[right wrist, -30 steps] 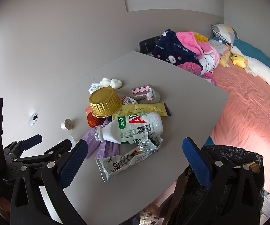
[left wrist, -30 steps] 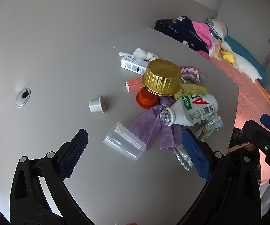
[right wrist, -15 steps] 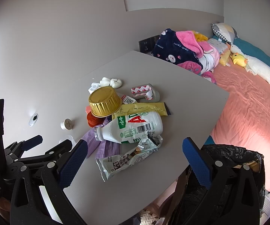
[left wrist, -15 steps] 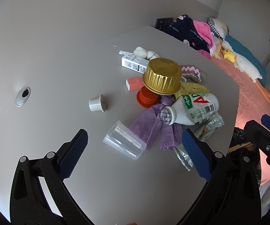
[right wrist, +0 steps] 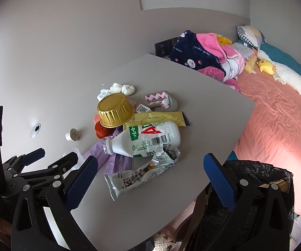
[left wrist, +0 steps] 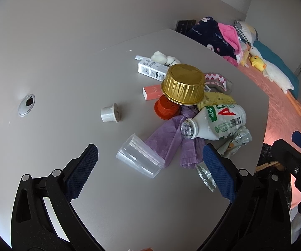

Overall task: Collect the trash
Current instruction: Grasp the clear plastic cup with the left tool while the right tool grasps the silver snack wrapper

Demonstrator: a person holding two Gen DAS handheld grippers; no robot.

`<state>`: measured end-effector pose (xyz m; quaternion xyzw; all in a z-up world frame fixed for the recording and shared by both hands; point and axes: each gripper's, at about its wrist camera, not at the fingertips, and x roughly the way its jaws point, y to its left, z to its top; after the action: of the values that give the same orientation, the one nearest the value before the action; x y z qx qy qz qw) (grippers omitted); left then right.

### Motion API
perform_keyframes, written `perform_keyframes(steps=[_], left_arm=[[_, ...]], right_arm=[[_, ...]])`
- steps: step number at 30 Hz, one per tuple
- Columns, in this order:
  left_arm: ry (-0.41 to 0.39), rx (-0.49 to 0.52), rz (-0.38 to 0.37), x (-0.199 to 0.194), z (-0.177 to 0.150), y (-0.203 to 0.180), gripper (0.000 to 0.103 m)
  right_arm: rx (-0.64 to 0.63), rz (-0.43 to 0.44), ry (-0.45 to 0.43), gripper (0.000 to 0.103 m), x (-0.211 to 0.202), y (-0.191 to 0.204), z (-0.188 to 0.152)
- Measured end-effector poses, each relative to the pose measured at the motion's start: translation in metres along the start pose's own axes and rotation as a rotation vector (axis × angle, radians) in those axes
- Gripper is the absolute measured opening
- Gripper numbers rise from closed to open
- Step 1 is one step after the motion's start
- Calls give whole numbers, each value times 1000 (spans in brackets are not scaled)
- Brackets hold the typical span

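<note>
A heap of trash lies on the grey table (left wrist: 66,79): an upturned gold foil cup (left wrist: 182,86), a white drink bottle (left wrist: 219,123) on its side, a purple plastic bag (left wrist: 171,138), a clear plastic cup (left wrist: 139,159) and a silver snack wrapper (right wrist: 142,171). My left gripper (left wrist: 148,175) hangs open above the near table, the clear cup between its blue pads. My right gripper (right wrist: 150,179) is open above the wrapper at the table's front edge. A black-lined trash bin (right wrist: 261,175) stands beside the table under my right gripper's right finger.
A white cap (left wrist: 109,115), an orange lid (left wrist: 166,109), a white carton (left wrist: 152,70), a pink box (left wrist: 151,90), cotton balls (right wrist: 123,87) and a yellow packet (right wrist: 158,118) lie in or near the heap. A cable hole (left wrist: 26,104) is at left. A bed (right wrist: 275,113) with blankets and plush toys lies beyond.
Both grippers have barely shifted; the left view has crept slightly toward the heap. Nothing was grasped or moved.
</note>
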<state>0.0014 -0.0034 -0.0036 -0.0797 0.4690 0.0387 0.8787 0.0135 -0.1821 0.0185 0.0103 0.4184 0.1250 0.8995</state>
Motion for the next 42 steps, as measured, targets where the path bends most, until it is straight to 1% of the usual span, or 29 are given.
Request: perform_keyframes(steps=[5, 8, 14, 18, 21, 23, 25, 29, 30, 32, 34, 37, 38, 39, 41, 42], left_arm=[[5, -20, -3, 6, -1, 1, 97], [17, -43, 16, 12, -1, 3, 97], [73, -116, 7, 30, -3, 16, 97], [87, -118, 13, 35, -6, 16, 97], [83, -115, 17, 38, -6, 17, 95], [81, -132, 6, 41, -7, 21, 95], [92, -145, 10, 45, -7, 24, 95], [118, -166, 9, 52, -6, 28, 95], [123, -165, 12, 53, -5, 28, 94], [136, -158, 18, 57, -4, 27, 83], [155, -158, 19, 61, -3, 26, 78], [178, -169, 25, 66, -6, 28, 70], [169, -169, 34, 65, -6, 28, 67], [173, -170, 35, 65, -6, 29, 67], [163, -176, 27, 63, -6, 31, 64], [157, -182, 22, 63, -6, 33, 64]], right_arm=[[6, -7, 26, 100, 9, -3, -8], [19, -13, 36, 100, 14, -6, -10], [49, -22, 57, 100, 24, -13, -14], [65, -30, 84, 100, 36, -17, -15], [71, -29, 108, 100, 45, -17, -16], [77, -26, 120, 100, 52, -18, -16], [82, -27, 131, 100, 58, -19, -17], [96, -34, 151, 93, 72, -20, -15], [103, -32, 157, 92, 77, -21, -14], [109, -34, 164, 89, 83, -21, -13], [114, -35, 175, 87, 91, -20, -13], [118, -30, 198, 79, 99, -20, -14], [120, -30, 205, 76, 101, -20, -15], [121, -29, 209, 75, 103, -21, -15], [128, -21, 219, 68, 106, -22, -16], [131, -15, 220, 68, 107, -22, -16]])
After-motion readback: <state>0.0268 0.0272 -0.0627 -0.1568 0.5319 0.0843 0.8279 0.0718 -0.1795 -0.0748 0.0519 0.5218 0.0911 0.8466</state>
